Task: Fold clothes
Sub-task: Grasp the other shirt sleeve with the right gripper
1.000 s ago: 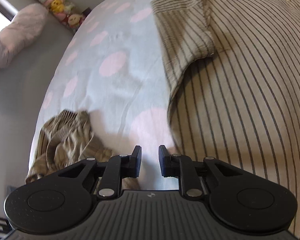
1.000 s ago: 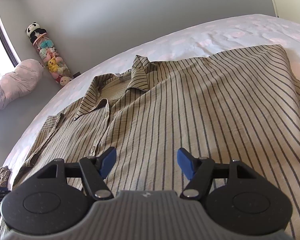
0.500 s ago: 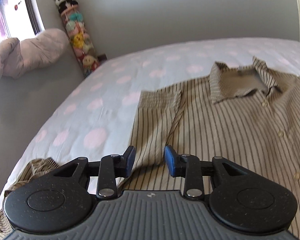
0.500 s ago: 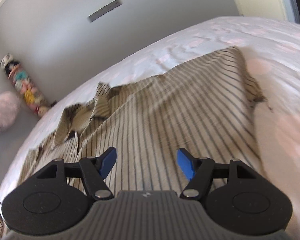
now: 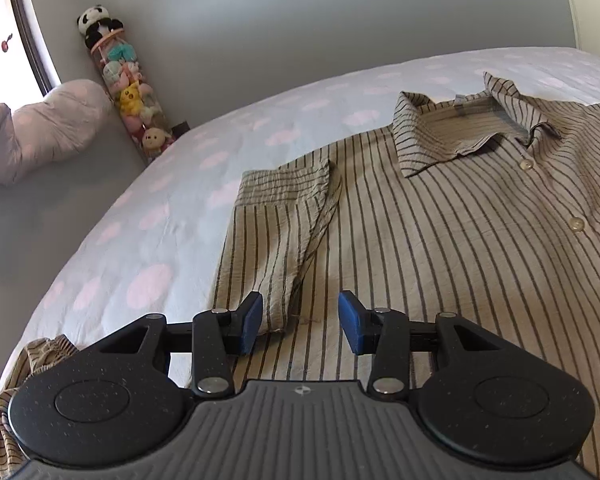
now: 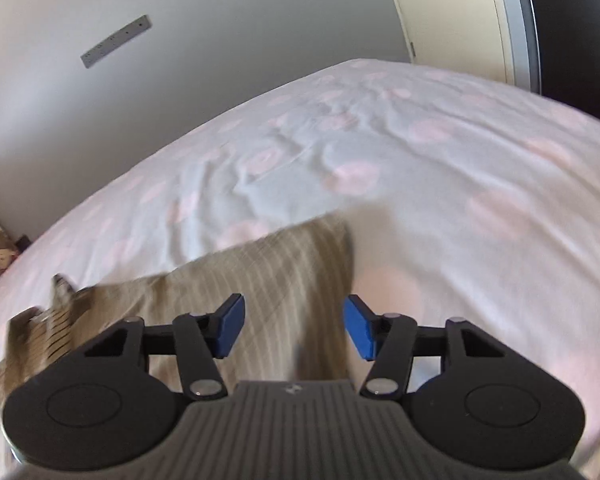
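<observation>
A tan striped button shirt [image 5: 440, 240] lies face up on the bed, collar at the far side, its left sleeve [image 5: 284, 220] folded in over the body. My left gripper [image 5: 300, 322] hovers over the sleeve's lower end, jaws opening, nothing pressed between the blue pads. In the right wrist view the picture is blurred by motion. There the shirt's right side [image 6: 260, 280] ends at an edge below my right gripper [image 6: 294, 328], whose jaws are closing with only air between them, above the cloth.
A second crumpled striped garment [image 5: 28, 368] lies at the bed's near left corner. The bedsheet [image 5: 160, 220] is pale blue with pink dots. A tube of plush toys [image 5: 128, 92] and a pink cushion [image 5: 40, 132] stand by the wall, a door [image 6: 460, 12] at far right.
The left gripper swung right from the bare sheet onto the folded sleeve and its jaws widened. The right gripper swept right across the shirt to its right edge, narrowing slightly.
</observation>
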Action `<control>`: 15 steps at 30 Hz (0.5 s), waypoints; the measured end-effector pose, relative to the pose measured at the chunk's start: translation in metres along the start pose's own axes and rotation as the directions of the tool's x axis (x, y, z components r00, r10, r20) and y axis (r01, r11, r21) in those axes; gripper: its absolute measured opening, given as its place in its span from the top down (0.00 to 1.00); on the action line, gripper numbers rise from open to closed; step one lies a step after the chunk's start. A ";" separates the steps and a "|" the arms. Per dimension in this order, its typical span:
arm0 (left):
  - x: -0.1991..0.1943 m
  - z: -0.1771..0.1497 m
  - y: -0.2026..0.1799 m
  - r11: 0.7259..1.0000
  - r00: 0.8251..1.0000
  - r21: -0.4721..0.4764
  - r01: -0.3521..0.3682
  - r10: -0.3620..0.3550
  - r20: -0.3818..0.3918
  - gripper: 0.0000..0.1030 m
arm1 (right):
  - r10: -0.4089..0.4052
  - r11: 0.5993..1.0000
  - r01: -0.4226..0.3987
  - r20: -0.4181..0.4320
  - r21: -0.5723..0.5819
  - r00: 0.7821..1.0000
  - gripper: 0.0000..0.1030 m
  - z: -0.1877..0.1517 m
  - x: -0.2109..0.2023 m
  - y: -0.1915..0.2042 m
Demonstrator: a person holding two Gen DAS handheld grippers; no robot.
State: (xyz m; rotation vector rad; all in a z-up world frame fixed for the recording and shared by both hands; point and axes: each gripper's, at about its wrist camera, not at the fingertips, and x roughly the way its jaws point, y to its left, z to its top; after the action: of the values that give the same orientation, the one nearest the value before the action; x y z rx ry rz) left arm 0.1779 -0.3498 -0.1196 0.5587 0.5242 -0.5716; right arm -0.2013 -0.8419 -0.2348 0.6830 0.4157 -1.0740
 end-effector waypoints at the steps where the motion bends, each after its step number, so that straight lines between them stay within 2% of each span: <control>1: 0.003 -0.002 0.000 1.000 1.000 0.004 -0.006 0.006 -0.012 0.61 | -0.013 1.000 0.013 -0.002 -0.020 1.000 0.42 0.009 0.009 -0.002; 4: 0.011 -0.008 -0.001 0.999 0.999 0.023 -0.027 0.028 -0.040 0.61 | -0.025 0.998 0.024 -0.006 -0.056 1.000 0.44 0.025 0.040 -0.006; 8: 0.016 -0.008 -0.002 0.999 0.998 0.019 -0.043 0.044 -0.054 0.61 | -0.053 0.998 0.052 -0.017 -0.045 0.998 0.44 0.035 0.077 -0.019; 11: 0.019 -0.006 -0.003 0.999 0.998 0.006 -0.049 0.049 -0.047 0.61 | -0.065 0.996 0.063 -0.046 -0.062 0.997 0.44 0.031 0.098 -0.024; 15: 0.026 -0.006 -0.007 0.999 0.998 -0.003 -0.046 0.046 -0.051 0.61 | -0.081 0.991 0.077 -0.030 -0.113 0.996 0.44 0.021 0.109 -0.021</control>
State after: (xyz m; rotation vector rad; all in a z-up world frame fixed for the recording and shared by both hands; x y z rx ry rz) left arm 0.1906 -0.3600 -0.1411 0.5814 0.5594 -0.5137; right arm -0.1738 -0.9351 -0.2936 0.5901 0.5327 -1.1061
